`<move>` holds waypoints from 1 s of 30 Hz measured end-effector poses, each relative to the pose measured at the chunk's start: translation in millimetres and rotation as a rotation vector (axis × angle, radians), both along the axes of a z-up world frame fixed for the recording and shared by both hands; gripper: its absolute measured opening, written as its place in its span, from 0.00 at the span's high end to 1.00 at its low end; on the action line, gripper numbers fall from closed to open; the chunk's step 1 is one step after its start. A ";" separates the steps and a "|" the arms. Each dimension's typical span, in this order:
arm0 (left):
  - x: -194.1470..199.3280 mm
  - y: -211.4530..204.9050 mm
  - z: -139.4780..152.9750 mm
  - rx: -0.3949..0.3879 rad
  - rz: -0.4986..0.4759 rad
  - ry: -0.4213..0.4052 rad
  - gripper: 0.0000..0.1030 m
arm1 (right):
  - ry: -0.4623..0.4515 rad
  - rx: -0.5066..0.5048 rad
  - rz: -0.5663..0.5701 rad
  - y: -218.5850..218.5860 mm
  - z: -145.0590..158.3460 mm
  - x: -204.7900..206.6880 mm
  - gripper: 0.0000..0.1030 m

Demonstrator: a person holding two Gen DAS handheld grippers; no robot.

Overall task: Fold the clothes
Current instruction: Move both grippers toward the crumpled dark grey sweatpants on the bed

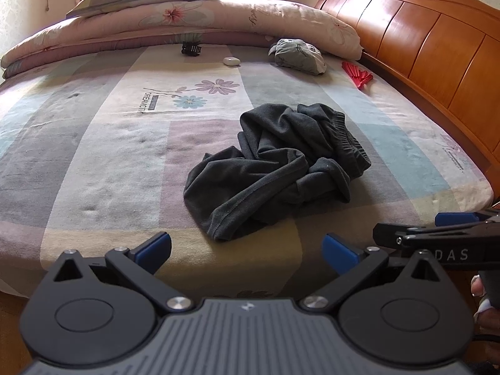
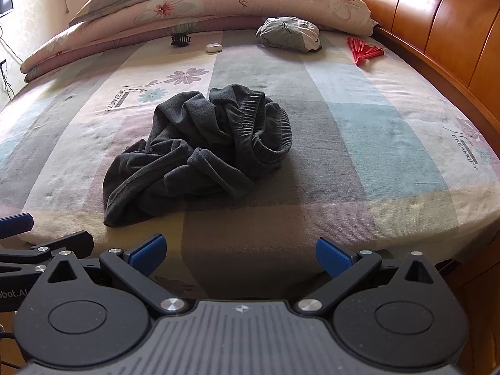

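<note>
- Dark grey garment (image 1: pixel 275 168) lies in a crumpled heap on the bed (image 1: pixel 93 143), mid-mattress, near the front edge. Not folded as it lies.
- Your left gripper (image 1: pixel 247 250): fingers spread wide, nothing between them, held back at the bed's front edge.
- Your right gripper (image 2: pixel 240 251): same, fingers wide and empty, level with the left one.
- Key relation: the heap is ahead of both grippers, between their lines of sight. It sits slightly right of centre in the left view and left of centre in the right view.
- Long axis runs diagonally: hemmed end (image 2: pixel 115 215) near-left, ribbed waistband (image 2: pixel 265 125) far-right, toward the headboard (image 1: pixel 422 37).
- My read: left gripper is nearer the hem, right gripper has the better line to the waistband. Neither touches cloth.
- Clutter at the far end (hair clip (image 1: pixel 190 49), small white case (image 1: pixel 231 61), red fan (image 1: pixel 357 76), grey bundle (image 1: pixel 297 56)) is well apart from the heap.
</note>
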State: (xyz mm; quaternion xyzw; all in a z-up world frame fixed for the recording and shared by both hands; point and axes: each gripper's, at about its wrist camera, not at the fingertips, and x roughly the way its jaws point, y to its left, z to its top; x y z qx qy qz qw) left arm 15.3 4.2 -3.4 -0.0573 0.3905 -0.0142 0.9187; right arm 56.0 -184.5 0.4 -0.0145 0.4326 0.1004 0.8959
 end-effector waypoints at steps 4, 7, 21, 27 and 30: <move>8.6 1.2 -1.9 -0.012 -0.012 0.001 0.01 | 0.006 0.011 0.021 -0.9 -3.5 9.7 0.00; 17.7 2.1 -4.4 -0.015 -0.024 0.001 0.01 | 0.016 0.011 0.044 -0.8 -7.5 18.8 0.00; 72.9 -1.1 -13.6 0.034 -0.170 -0.044 0.01 | 0.047 0.170 0.068 -16.9 -30.9 67.0 0.00; 104.9 -12.7 -19.3 0.029 -0.249 -0.040 0.01 | 0.045 0.160 0.051 -30.2 -35.2 84.6 0.00; 119.9 -17.2 -27.6 -0.019 -0.292 -0.001 0.01 | 0.058 0.168 0.040 -42.0 -37.3 93.9 0.02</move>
